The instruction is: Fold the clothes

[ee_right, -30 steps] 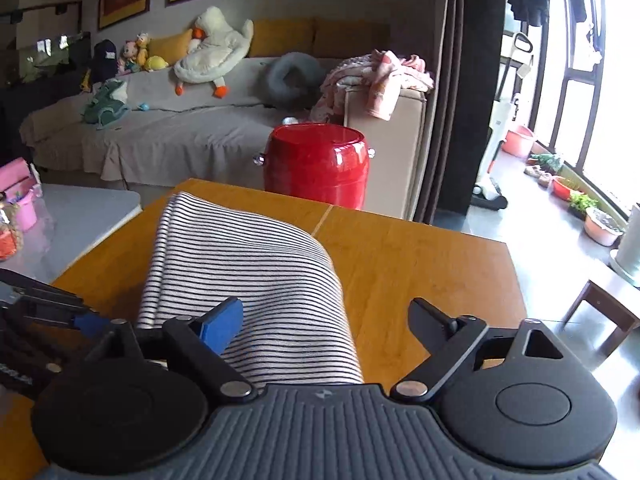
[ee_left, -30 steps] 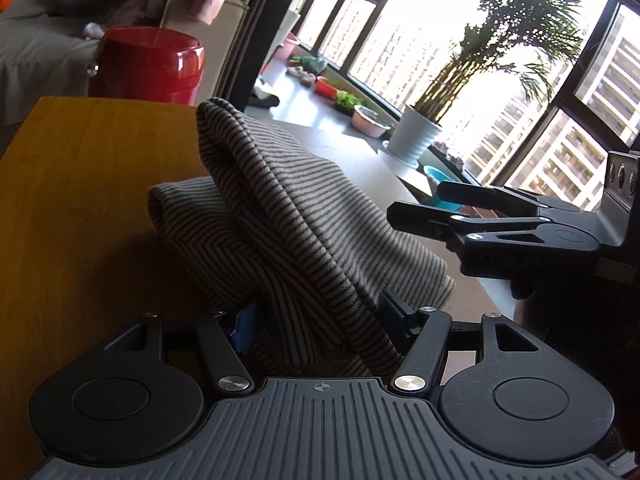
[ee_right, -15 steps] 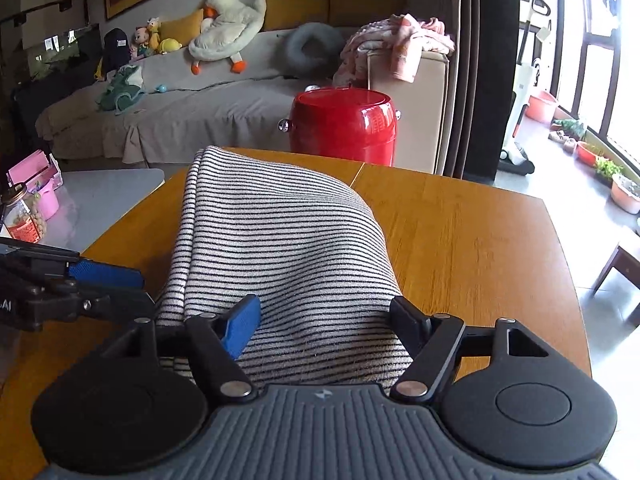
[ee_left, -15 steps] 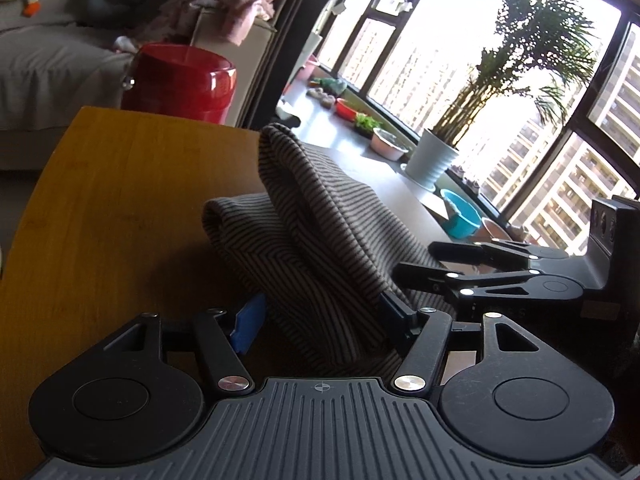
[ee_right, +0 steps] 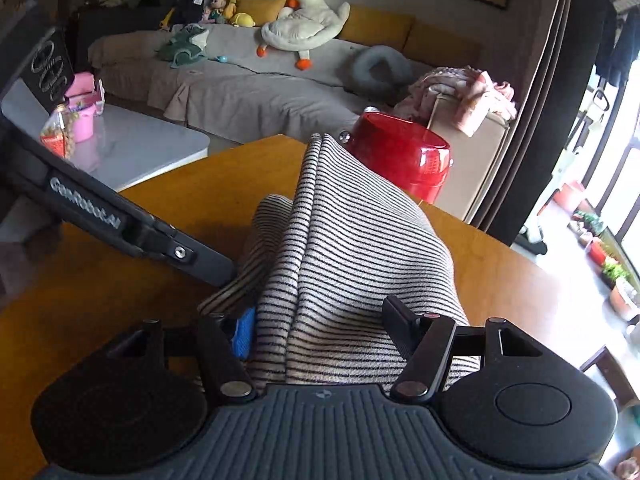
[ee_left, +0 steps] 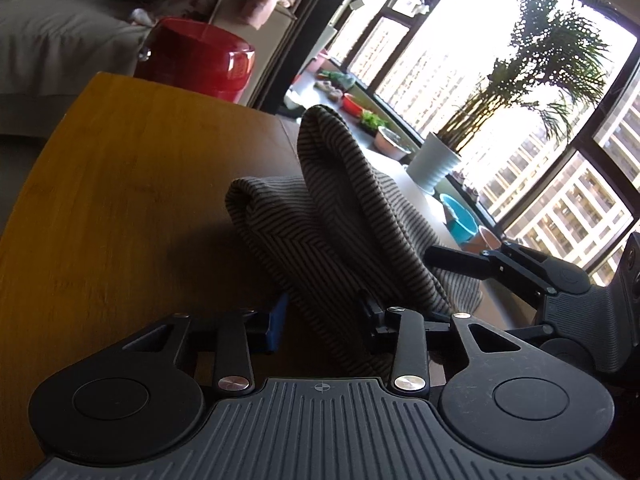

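A black-and-white striped garment [ee_left: 344, 216] lies bunched and partly folded on the wooden table [ee_left: 120, 184]. My left gripper [ee_left: 324, 316] is shut on its near edge and holds it raised in a ridge. My right gripper [ee_right: 320, 324] is shut on the striped garment [ee_right: 352, 248] at another edge. The right gripper's body shows in the left wrist view [ee_left: 532, 276], close beside the cloth. The left gripper's body shows in the right wrist view [ee_right: 120, 220], touching the cloth's left side.
A red round stool [ee_right: 400, 160] stands past the table's far edge. A grey sofa [ee_right: 240, 76] with plush toys is behind it. A white side table [ee_right: 120, 148] with pink items is at the left. A potted palm [ee_left: 436, 164] stands by the window.
Both grippers closed in on the garment and took its near edges. The cloth bunched up into a taller, narrower ridge as the grippers came closer together.
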Available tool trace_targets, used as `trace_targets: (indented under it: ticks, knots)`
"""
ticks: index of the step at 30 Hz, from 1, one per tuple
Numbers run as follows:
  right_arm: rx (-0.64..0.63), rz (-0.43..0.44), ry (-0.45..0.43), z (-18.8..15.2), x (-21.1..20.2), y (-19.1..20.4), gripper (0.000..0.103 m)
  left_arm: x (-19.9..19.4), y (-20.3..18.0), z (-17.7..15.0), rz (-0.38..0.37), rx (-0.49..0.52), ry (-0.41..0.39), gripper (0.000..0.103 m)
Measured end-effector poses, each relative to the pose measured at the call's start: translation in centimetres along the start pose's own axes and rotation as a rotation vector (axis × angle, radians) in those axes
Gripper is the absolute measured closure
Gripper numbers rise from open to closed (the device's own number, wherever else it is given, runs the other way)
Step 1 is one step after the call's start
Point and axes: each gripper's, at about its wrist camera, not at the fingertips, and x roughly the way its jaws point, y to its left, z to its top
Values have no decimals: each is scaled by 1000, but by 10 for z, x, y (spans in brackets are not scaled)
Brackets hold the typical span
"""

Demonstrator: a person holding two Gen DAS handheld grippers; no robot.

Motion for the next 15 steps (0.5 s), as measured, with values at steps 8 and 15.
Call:
trace_targets:
  ticks: [8, 15]
  knots:
    - [-87, -34, 1, -7, 2, 22, 35, 13, -3, 2, -20, -2, 26, 62]
    - [-146, -61, 1, -19, -9, 21, 33, 9, -11, 10, -90, -10, -13, 60]
